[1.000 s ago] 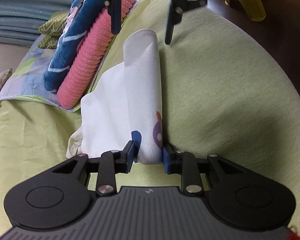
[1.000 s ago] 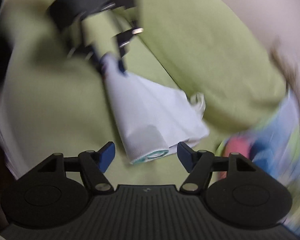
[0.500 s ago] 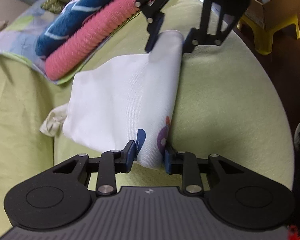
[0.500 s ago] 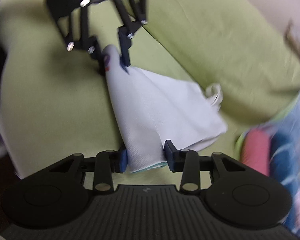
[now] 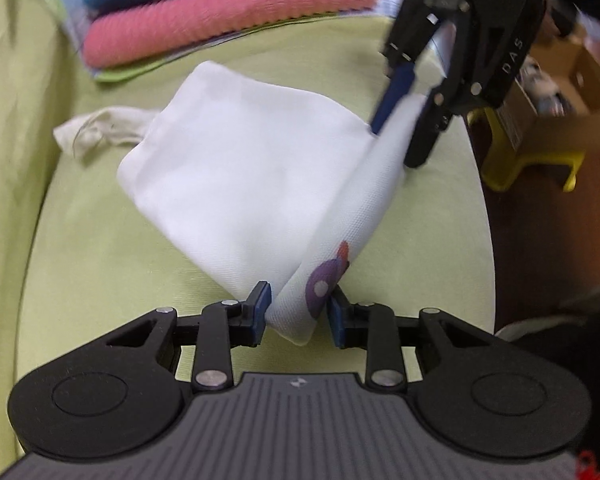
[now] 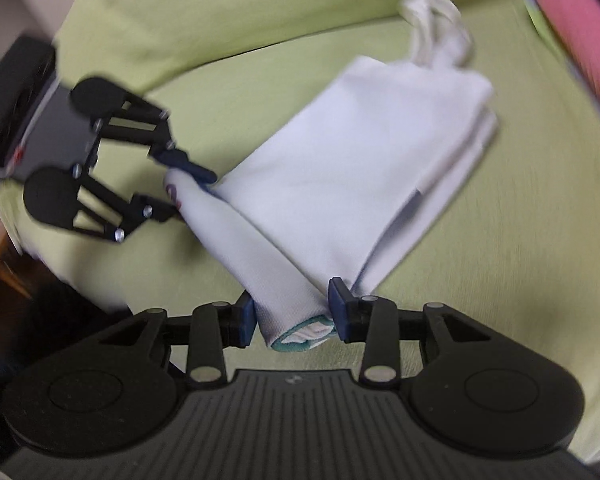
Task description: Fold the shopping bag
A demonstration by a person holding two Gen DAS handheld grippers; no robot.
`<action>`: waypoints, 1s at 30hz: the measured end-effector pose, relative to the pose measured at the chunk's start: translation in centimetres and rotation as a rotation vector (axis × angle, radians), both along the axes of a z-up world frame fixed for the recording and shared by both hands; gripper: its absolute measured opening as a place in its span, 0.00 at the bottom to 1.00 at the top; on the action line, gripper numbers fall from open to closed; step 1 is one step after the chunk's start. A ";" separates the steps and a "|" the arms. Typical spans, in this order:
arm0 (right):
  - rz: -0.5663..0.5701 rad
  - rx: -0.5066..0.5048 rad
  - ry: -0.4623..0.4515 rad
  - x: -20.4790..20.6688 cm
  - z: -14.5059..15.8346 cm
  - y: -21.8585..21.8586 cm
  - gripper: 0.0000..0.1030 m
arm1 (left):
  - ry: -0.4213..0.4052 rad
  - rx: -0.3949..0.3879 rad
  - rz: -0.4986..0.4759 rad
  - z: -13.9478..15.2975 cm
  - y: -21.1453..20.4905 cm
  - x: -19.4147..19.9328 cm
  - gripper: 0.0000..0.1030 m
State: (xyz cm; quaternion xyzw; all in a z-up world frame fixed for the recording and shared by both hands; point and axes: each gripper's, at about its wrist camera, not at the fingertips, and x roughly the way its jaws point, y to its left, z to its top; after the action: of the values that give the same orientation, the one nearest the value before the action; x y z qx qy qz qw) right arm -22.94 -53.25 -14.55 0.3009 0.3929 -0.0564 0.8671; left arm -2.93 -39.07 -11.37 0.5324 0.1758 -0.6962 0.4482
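Left wrist: both grippers pinch bag point(image 5: 260, 184) edge

Left wrist cam – low, close behind left gripper point(image 5: 298, 312), facing right gripper point(image 5: 400, 120). Right wrist cam mirrors it – facing back. Shared: bag point(image 5: 260, 184), green cover point(image 6: 260, 40).

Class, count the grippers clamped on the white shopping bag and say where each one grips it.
2. The left gripper clamps the shopping bag at the end with the purple print; the right gripper clamps the opposite, teal-edged end.
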 end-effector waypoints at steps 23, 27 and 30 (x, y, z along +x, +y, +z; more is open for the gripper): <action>-0.197 0.389 0.142 1.2 -2.4 -6.6 0.30 | -0.142 -0.214 -0.042 0.5 0.2 -2.6 0.07; -0.207 0.392 0.148 1.2 -2.3 -7.0 0.30 | -0.123 -0.181 -0.001 -0.9 -1.2 -2.4 0.09; -0.236 0.365 0.126 0.9 -2.1 -6.6 0.30 | -0.082 -0.166 0.051 -1.3 -1.9 -1.9 0.07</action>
State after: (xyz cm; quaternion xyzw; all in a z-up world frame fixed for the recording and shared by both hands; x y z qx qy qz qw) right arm -22.01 -59.80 -16.62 0.4926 0.4121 -0.1043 0.7593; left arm -4.82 -40.94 -12.66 0.5169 0.1124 -0.6745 0.5150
